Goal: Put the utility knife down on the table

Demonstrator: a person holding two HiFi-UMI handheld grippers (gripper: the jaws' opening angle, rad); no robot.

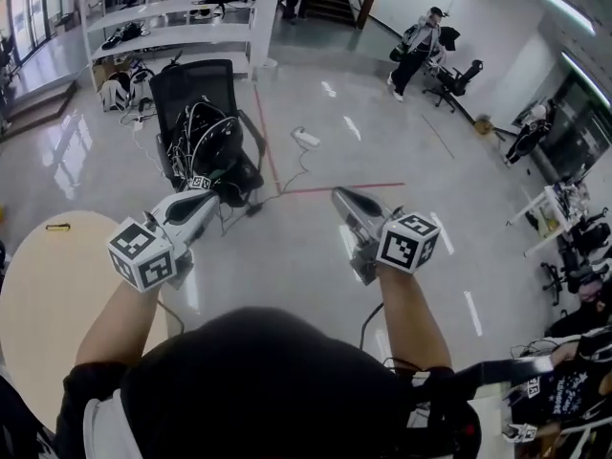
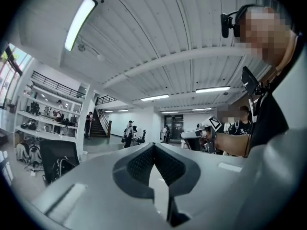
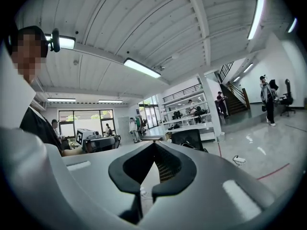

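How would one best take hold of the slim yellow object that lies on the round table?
Probably across its narrow width, near the middle, coming straight down from above. The slim yellow object lies flat on the round table, its long side running left to right in the head view. Its ends are too small to tell apart.

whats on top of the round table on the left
Only one small yellow thing shows on the round table, near its far edge, too small to identify. The person's left arm covers its right side.
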